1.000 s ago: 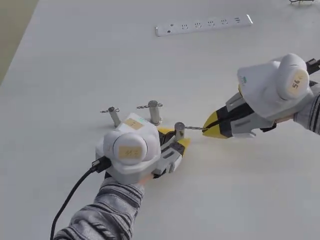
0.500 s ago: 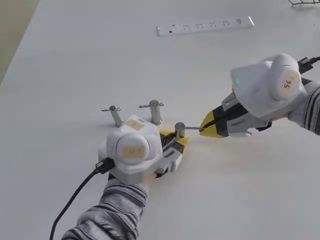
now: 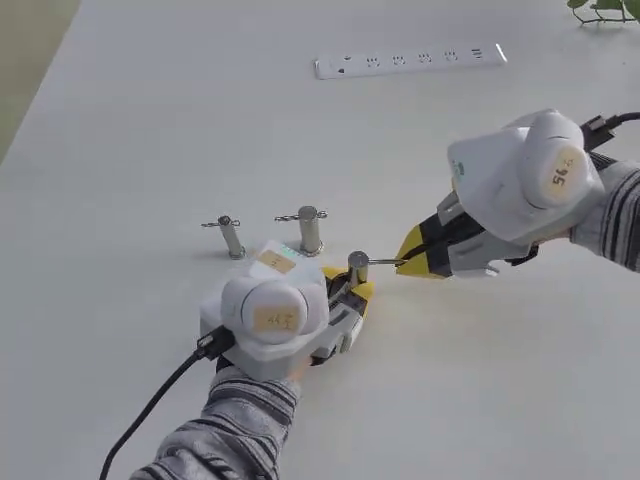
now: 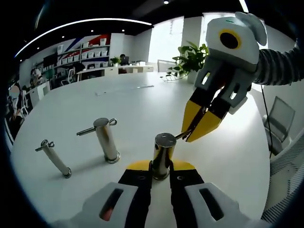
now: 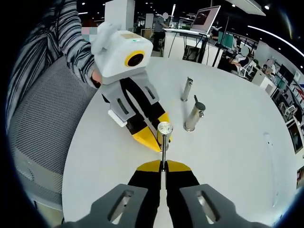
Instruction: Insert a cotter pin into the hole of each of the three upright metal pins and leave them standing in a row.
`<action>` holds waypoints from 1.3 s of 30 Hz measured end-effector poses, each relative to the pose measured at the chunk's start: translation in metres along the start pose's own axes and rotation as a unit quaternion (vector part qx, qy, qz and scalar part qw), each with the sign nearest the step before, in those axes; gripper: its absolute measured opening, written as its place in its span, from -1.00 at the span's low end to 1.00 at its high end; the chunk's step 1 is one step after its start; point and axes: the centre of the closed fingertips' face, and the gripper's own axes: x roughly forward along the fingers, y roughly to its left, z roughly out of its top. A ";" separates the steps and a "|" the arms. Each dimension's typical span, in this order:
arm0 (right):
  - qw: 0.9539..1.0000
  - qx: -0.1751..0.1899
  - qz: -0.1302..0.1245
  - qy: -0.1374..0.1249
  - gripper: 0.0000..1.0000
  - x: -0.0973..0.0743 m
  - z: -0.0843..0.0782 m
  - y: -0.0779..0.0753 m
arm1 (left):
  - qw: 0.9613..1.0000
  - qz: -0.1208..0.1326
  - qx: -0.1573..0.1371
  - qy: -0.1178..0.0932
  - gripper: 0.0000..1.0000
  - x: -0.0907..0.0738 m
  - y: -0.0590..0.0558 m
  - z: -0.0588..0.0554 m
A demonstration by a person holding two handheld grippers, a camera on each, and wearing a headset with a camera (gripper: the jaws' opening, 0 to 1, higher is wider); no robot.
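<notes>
- Since a second ago, the right gripper [image 3: 402,262] has edged nearer the third pin [image 3: 357,268]; the stretch of cotter pin [image 3: 383,262] showing between them is shorter
- Left gripper [image 3: 352,290]: fingers closed on the lower part of the third pin, which stands upright on the white counter [image 3: 150,150]
- Right gripper: fingers pinched narrow on one end of the cotter pin; the pin lies level, and its free end meets the third pin just under the cap; I cannot tell whether it has passed through the hole
- Middle pin [image 3: 310,230] stands just beyond the third pin, the far pin [image 3: 231,236] further along the same row; each carries a cotter pin through its top
- Power strip [image 3: 410,60] lies well beyond the third pin
</notes>
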 end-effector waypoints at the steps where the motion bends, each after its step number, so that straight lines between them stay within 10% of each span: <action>1: 1.000 0.000 0.002 0.000 -1.00 0.000 0.001 0.000 | 1.000 -0.001 -0.001 0.000 -0.80 0.000 0.000 0.000; 39: 0.998 0.052 -0.017 -0.007 -1.00 -0.002 0.009 -0.006 | 1.000 0.000 -0.012 -0.007 -0.79 0.002 0.000 -0.001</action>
